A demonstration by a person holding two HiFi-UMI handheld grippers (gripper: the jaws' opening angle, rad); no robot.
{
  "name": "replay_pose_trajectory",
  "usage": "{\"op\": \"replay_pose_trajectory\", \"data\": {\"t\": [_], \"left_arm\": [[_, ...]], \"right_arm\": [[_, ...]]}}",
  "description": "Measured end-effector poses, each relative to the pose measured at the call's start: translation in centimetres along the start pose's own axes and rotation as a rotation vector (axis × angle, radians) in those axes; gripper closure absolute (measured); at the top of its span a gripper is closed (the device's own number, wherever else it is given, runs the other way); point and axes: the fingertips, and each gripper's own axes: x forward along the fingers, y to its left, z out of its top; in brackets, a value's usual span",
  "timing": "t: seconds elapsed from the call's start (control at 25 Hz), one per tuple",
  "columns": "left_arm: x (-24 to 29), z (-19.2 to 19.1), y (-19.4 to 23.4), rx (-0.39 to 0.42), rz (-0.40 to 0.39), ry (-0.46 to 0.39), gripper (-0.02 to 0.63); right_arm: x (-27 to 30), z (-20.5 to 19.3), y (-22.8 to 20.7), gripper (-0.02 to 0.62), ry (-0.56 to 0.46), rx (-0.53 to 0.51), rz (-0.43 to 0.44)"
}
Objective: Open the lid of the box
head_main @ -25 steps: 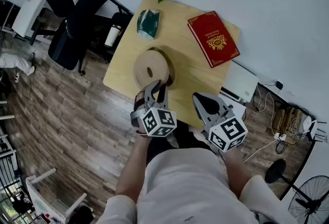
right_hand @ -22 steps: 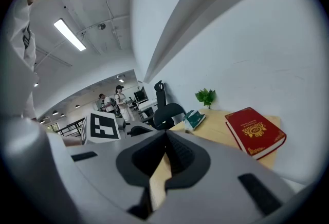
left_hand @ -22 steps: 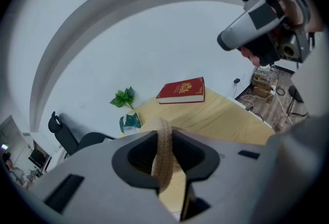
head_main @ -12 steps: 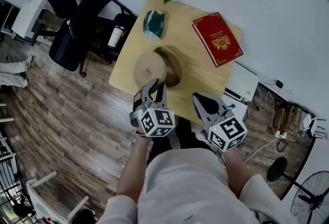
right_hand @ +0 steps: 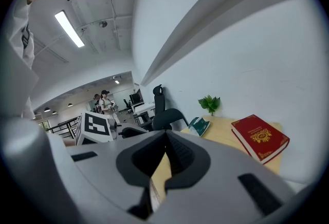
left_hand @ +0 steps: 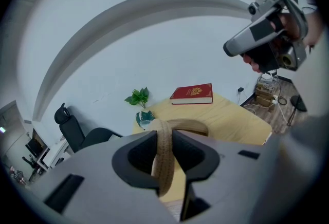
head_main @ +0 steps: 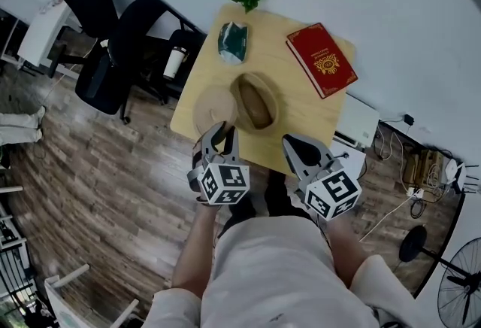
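The round tan woven lid (head_main: 214, 104) is off and held just left of the open round woven box (head_main: 255, 101) on the pale wooden bench (head_main: 301, 112), its rim pinched by the left hand-held gripper (head_main: 222, 129); it should be laid flat beside the box before release. The right hand-held gripper (head_main: 290, 143), pressed together and empty, is seen near the box's front edge

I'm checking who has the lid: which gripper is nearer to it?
Left. The left gripper clamps the lid by its rim; the right gripper is apart, off to its right, jaws together.
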Motion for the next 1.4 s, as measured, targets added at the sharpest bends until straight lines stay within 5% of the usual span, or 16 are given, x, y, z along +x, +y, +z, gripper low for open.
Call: {"op": "replay_pose_trajectory", "data": {"t": [0.68,1.4], "left_arm": [[-3.6,-2.4,4.6,-0.138,-0.074,-0.085,0.514],[-7.7,0.9,8.4,-0.265,-0.150,-0.256,0.514]], "right_arm": [[-0.4,1.3,3.2,0.597,-0.049,-0.009,-0.153],[-0.9,4.1,6.3,0.597,-0.125,-0.036,-0.226]]}}
